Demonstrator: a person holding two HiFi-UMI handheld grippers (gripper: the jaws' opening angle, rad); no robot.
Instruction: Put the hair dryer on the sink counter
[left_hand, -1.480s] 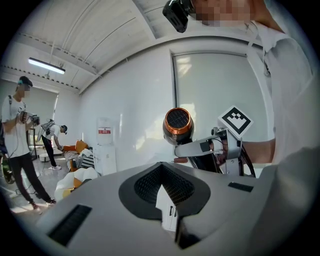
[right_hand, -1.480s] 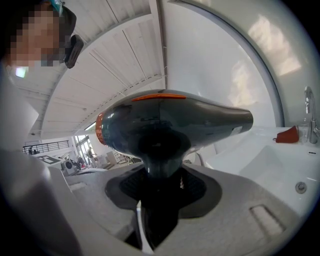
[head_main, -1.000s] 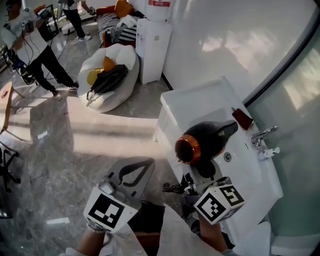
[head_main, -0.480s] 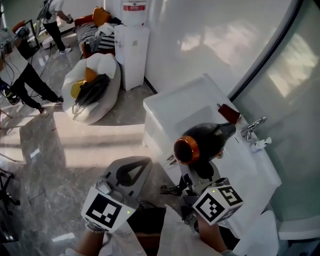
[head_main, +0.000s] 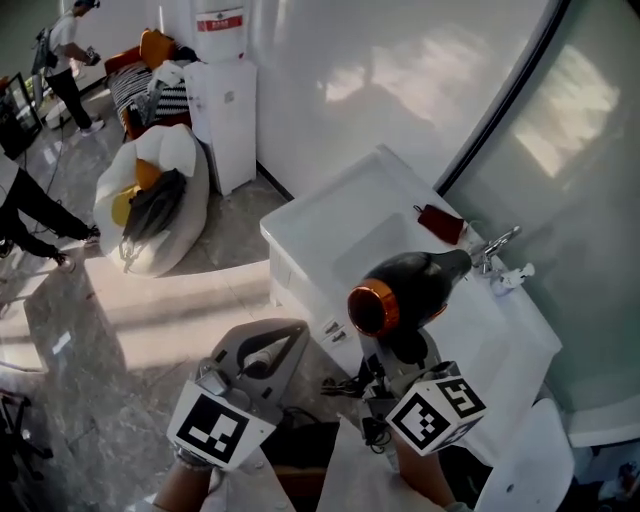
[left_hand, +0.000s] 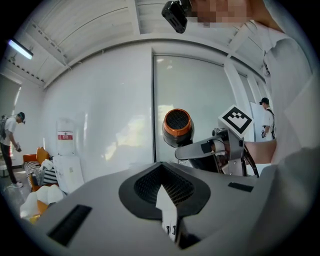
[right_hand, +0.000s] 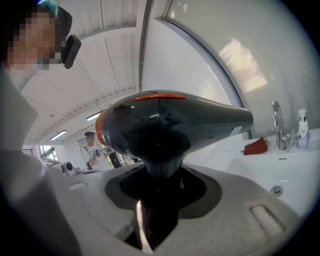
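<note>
A black hair dryer (head_main: 405, 288) with an orange ring at its rear hangs above the front edge of the white sink counter (head_main: 320, 215). Its handle points down into my right gripper (head_main: 405, 352), which is shut on it. In the right gripper view the dryer (right_hand: 172, 122) fills the middle, with its handle pinched in my right gripper (right_hand: 157, 197). My left gripper (head_main: 287, 333) floats left of the counter over the floor, jaws together and holding nothing. The left gripper view shows the dryer's (left_hand: 177, 126) rear grille beyond my left gripper (left_hand: 162, 180).
A faucet (head_main: 497, 245), a red pouch (head_main: 440, 222) and a small bottle (head_main: 512, 275) sit along the counter's back by the curved glass wall. A white water dispenser (head_main: 222, 100) and a beanbag (head_main: 150, 195) stand on the floor to the left. A person (head_main: 68, 55) stands far back.
Both grippers have moved closer to the sink counter, and the dryer has travelled with the right one. The beanbag and people have slid left in the view.
</note>
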